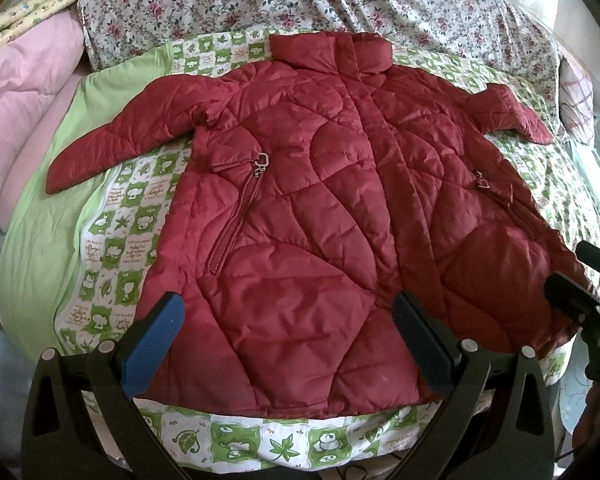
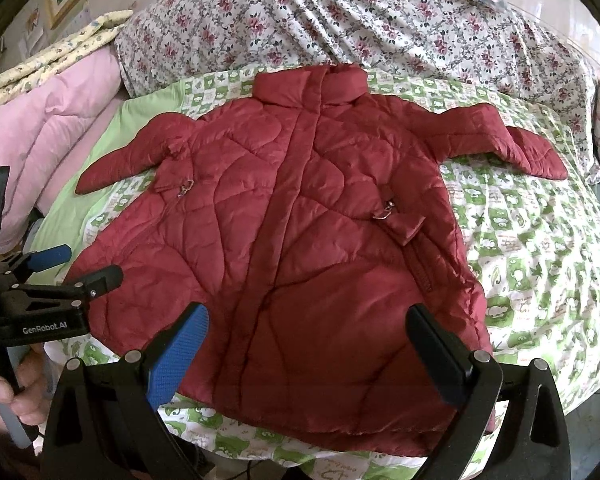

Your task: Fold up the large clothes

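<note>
With both grippers' fingers (image 1: pixel 156 340) spread and empty, I judge the puffy, slippery red jacket (image 1: pixel 300 208) best pinched at its sleeve cuffs near the bed's (image 1: pixel 40 248) side edges.

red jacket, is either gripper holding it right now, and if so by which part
Nothing is held. The left gripper and right gripper are both open above the jacket hem.
</note>
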{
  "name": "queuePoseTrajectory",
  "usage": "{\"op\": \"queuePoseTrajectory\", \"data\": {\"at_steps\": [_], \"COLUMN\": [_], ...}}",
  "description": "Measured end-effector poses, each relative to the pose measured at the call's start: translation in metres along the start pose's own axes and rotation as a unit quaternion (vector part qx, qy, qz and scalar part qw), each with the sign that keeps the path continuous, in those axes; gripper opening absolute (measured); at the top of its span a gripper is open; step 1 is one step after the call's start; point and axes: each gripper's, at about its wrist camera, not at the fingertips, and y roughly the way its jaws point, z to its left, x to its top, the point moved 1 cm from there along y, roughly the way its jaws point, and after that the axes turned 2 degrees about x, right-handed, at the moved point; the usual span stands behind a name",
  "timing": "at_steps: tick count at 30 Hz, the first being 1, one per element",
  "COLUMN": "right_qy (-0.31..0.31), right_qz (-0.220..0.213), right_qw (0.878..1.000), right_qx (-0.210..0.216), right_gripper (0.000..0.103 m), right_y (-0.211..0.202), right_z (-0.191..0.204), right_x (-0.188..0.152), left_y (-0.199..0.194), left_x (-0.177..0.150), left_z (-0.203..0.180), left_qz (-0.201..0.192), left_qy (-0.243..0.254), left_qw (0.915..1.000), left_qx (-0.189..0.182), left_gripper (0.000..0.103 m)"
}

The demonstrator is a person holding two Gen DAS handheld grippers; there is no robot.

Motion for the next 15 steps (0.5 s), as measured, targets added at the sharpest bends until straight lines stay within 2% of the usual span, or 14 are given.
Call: {"op": "queuePoseTrajectory", "data": {"at_steps": [6, 15], "right_qy": [0.009, 0.005], "right_qz": [-0.030, -0.015], "right_qw": [0.999, 1.000], "right_qx": [0.019, 0.009], "right_gripper": [0.100, 0.100], "right_y": [-0.0021, 0.0010], "right_z": [-0.0007, 0.0000], "right_x": [0.0017, 0.0020], "left_y": [0.0002, 0.0002], "left_x": [0.0000, -0.0006], "left_z": [0.0006, 0.0001], "left_qz": [0.002, 0.002], "left_qy": [0.000, -0.001], "left_qw": [1.0000, 1.0000], "left_qx": [-0.001, 0.000], "left_gripper": [0.103, 0.103]}}
